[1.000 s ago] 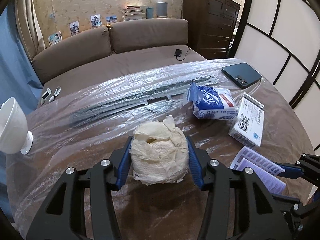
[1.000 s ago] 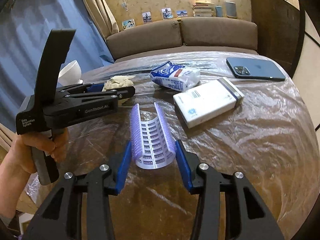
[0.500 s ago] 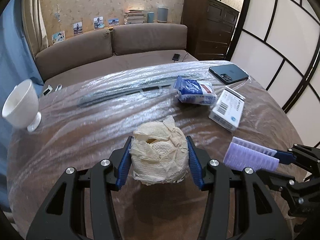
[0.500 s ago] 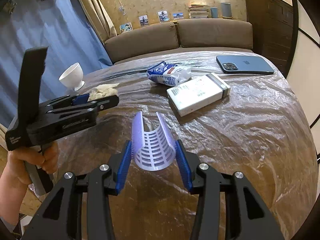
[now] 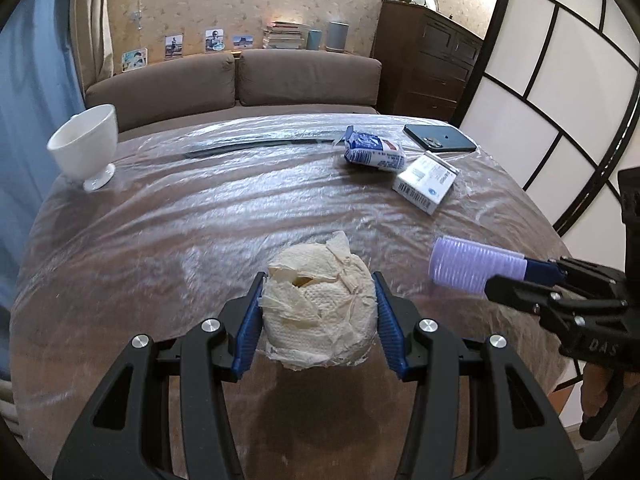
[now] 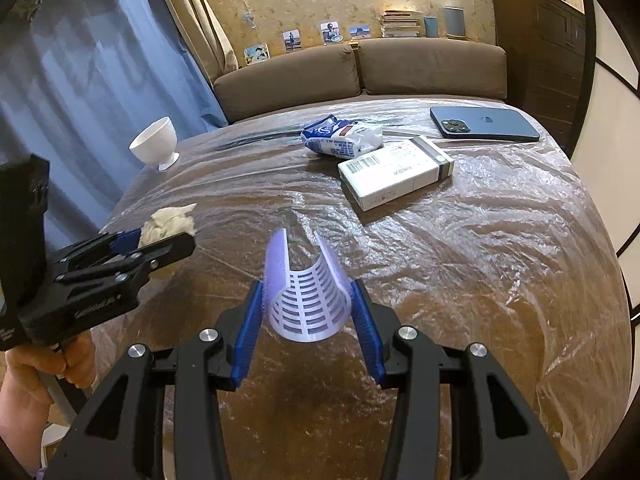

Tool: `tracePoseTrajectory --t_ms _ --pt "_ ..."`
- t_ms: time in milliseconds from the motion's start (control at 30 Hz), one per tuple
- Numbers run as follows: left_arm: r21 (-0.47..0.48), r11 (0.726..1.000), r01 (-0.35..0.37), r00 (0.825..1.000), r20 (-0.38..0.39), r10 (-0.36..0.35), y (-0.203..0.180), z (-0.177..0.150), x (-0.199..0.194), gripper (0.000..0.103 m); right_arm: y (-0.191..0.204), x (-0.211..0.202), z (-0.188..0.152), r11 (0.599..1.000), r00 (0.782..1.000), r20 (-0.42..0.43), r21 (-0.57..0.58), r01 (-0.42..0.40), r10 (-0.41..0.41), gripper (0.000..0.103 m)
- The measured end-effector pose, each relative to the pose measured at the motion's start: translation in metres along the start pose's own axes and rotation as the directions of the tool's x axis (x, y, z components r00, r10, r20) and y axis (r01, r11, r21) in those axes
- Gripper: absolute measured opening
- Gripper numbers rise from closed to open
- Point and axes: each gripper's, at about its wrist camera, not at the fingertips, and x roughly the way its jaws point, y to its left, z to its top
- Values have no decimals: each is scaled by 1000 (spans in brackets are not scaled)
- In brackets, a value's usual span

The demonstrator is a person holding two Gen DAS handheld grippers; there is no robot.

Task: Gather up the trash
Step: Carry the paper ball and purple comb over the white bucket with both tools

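The left tool pinches a crumpled paper wad and the right tool pinches a squeezed lilac hair roller, both held clear above the table's near edge. With each tool loaded, they are probably bound for a bin I cannot see.

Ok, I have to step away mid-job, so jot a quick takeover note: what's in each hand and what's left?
Left tongs: shut on the crumpled tissue wad, held above the table.
Right tongs: shut on the purple hair roller, also lifted.
On the table: tissue pack, white box, phone, white cup.
Done: two pieces picked up.
Left: drop both; no bin in view.
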Motion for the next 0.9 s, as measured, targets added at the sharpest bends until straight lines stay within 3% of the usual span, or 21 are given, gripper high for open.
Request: tracePoseTrajectory --t_ms 900 --pt "-19 1000 19 1000 -23 -20 -10 -59 -52 52 22 -62 -51 993 995 -20 -71 -99 98 42"
